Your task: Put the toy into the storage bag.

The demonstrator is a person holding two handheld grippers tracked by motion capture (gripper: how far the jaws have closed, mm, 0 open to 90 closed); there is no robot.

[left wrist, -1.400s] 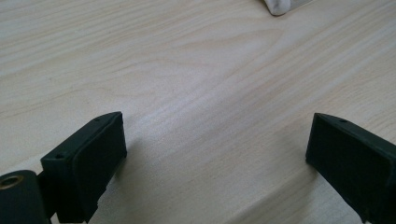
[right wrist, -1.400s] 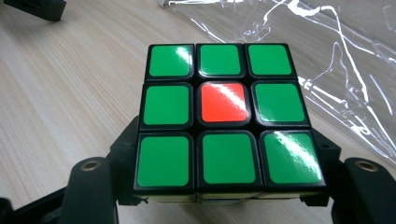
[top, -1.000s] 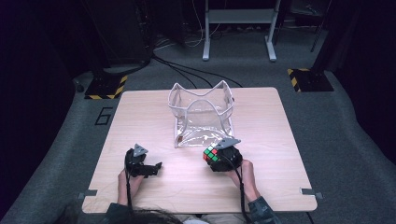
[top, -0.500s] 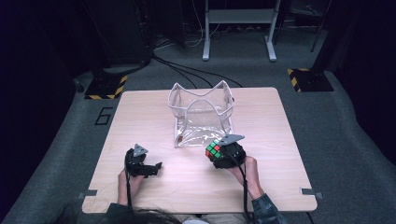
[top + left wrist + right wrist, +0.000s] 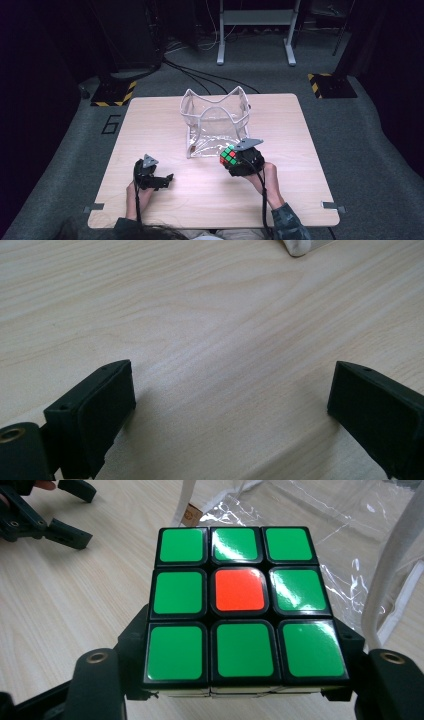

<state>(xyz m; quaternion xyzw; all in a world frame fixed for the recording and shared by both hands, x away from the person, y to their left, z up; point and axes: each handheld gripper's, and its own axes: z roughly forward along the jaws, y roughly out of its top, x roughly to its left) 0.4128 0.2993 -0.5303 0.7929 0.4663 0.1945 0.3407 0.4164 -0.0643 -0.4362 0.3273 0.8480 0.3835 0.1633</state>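
The right gripper (image 5: 239, 159) has its two black jaws clamped on the sides of a puzzle cube (image 5: 242, 605), roughly halfway apart, with the cube filling the gap between them. The face turned to the right gripper view is green all round with one red-orange square in the middle; in the high view other colours show on its near side. Cube and gripper sit just in front of the clear plastic bag (image 5: 217, 122), at its right front corner, close to the bag's edge but not inside it. The bag stands open-mouthed on the wooden table (image 5: 150, 125), its white trim and handle loops rising above the transparent walls, and its near wall lies between the cube and the bag's inside. A small tan tag (image 5: 190, 514) hangs on the white trim at the bag's front left corner; a round mark is printed on it, too small to read. The left gripper (image 5: 155, 179) lies on the table to the left of the bag and nearer the person, well apart from it, jaws spread wide over bare wood with nothing between them. On the grey floor (image 5: 75, 150) left of the bag, beyond the table edge, a large "6" (image 5: 111, 124) is marked.
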